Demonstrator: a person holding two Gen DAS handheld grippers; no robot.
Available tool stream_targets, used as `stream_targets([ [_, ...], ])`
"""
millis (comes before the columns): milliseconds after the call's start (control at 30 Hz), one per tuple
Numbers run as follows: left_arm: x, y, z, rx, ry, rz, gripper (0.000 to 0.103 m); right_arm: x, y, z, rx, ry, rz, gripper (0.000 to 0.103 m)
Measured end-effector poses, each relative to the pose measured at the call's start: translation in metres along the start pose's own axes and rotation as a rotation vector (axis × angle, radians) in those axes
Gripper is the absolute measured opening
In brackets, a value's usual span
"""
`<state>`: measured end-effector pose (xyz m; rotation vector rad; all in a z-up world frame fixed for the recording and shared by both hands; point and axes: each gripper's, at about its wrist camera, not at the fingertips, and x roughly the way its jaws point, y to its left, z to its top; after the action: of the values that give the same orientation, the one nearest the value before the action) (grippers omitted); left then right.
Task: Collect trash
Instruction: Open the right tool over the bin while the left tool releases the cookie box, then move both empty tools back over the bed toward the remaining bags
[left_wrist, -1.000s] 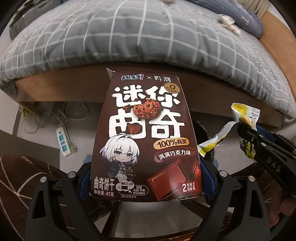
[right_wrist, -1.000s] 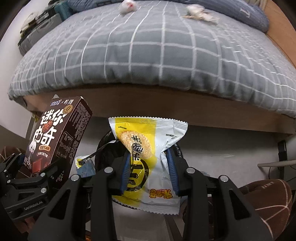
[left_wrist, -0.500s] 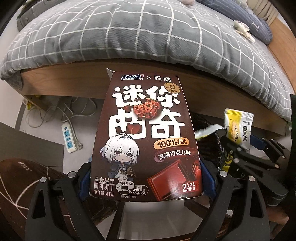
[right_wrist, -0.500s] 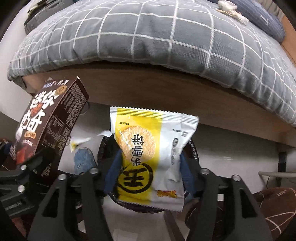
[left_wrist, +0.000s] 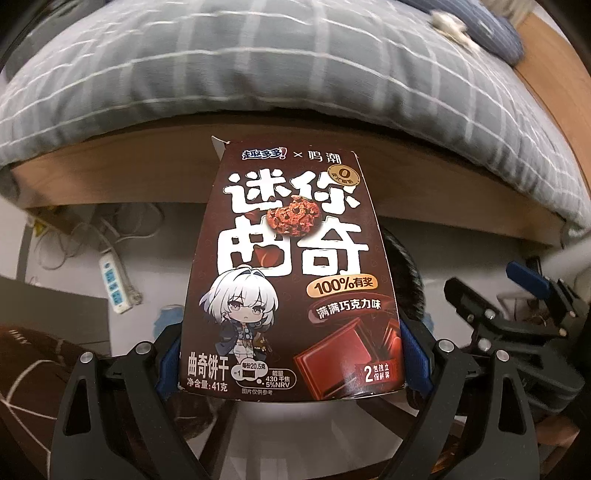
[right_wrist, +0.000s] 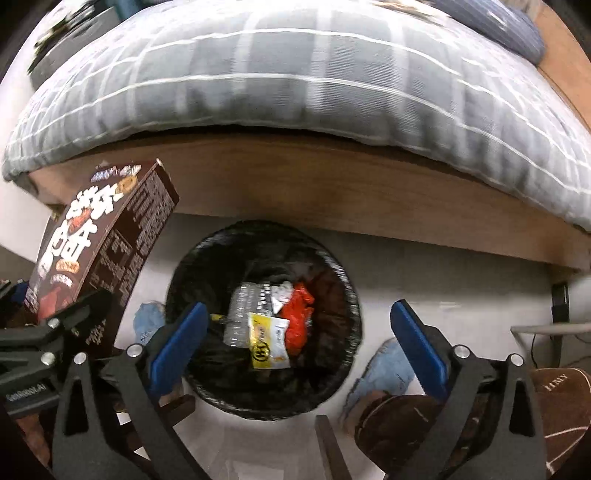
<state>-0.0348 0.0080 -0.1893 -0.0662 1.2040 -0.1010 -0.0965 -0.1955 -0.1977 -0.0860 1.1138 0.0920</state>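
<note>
My left gripper pinches the glossy brown cardboard cookie box upright between its 2 blue pads. My right gripper gapes above the round black-lined bin, where the crinkly yellow-and-white wrapper lies beside red plastic.

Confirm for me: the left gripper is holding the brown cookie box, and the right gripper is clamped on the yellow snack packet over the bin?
Not quite. The right gripper is open and empty; the right wrist view shows the yellow snack packet lying in the bin. The left gripper does hold the brown cookie box.
</note>
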Motion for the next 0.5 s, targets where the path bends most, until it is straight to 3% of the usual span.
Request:
stream_targets([
  [267, 0.007, -0.058, -0.028, 0.090, 0.009, -0.047, 0.089, -0.019, -0.057, -0.007, 0.106, -0.041, -0.073, 0.095],
  [500, 0.012, -0.079, -0.039, 0.119, 0.015, -0.039, 0.093, -0.026, -0.081, -0.006, 0.163, -0.056, -0.108, 0.095],
])
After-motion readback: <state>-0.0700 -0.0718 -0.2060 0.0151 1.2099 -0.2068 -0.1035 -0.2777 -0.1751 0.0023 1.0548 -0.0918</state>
